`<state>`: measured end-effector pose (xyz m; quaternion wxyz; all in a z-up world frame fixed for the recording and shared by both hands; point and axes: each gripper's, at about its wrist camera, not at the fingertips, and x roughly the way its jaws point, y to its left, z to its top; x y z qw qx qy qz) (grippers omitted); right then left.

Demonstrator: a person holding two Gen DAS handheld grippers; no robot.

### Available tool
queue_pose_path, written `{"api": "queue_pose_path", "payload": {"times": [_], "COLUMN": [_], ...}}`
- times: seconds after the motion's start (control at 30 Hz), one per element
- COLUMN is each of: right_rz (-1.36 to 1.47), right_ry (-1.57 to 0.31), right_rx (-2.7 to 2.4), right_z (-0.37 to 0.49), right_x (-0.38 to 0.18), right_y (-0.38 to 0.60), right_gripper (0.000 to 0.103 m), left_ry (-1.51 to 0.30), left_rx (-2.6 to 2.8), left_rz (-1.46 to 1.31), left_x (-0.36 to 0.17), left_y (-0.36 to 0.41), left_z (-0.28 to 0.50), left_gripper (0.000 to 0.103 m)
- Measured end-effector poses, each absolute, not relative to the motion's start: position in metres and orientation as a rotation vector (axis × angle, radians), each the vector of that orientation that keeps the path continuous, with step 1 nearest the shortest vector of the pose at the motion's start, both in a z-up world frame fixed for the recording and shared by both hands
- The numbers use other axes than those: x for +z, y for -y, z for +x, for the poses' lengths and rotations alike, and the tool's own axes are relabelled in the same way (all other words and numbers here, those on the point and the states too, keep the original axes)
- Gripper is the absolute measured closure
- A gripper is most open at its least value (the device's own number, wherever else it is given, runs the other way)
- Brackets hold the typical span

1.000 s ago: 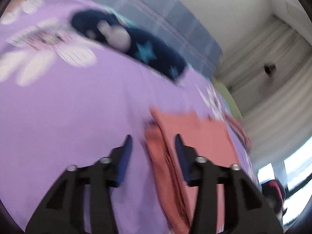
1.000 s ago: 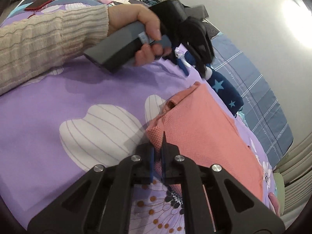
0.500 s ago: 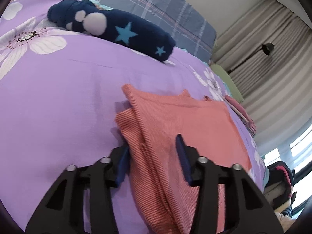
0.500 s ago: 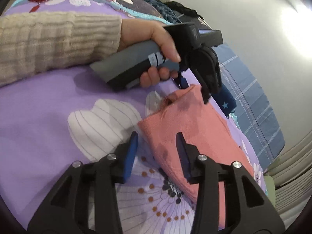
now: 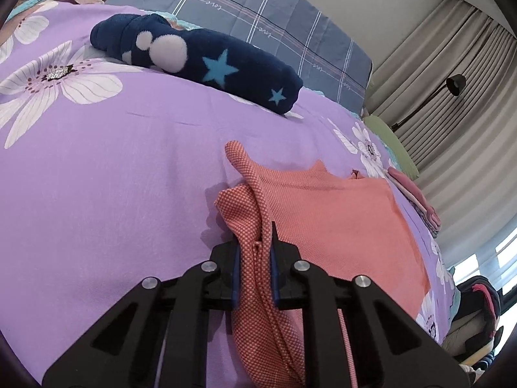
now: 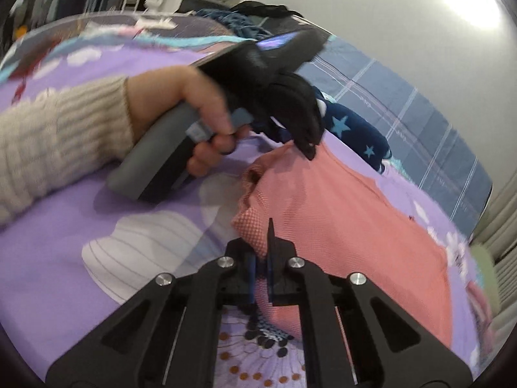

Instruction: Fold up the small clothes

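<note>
Coral garment [image 5: 339, 226]: R view adds hand [image 6: 200, 110].

A home bedroom: floral purple bedsheet [image 5: 106, 168], plaid pillow [image 5: 258, 19], curtains [image 5: 452, 74].

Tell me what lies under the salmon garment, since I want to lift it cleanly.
Under the salmon garment only the purple floral bedsheet shows around its edges. Whatever is beneath its middle is covered.
</note>
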<state>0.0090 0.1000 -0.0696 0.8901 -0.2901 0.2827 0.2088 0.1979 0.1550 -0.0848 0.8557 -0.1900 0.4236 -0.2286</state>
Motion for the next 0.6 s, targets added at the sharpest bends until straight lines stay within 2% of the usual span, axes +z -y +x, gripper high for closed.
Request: {"api": "queue_pose_path", "payload": {"times": [0.3, 0.6], "right_rz": [-0.404, -0.221], "right_ry": [-0.613, -0.602], "right_rx": [0.437, 0.389], "right_z": [0.016, 0.022], "right_x": [-0.039, -0.006], "right_y": [-0.058, 0.021], "right_gripper": [0.099, 0.099], "left_ry": [-0.889, -0.876], "left_rx": [-0.454, -0.424], "left_rz": [-0.335, -0.232], "left_x": [-0.048, -0.005], "left_y": [-0.12, -0.054], "left_z": [0.204, 0.207], "left_gripper": [0.089, 0.089]}}
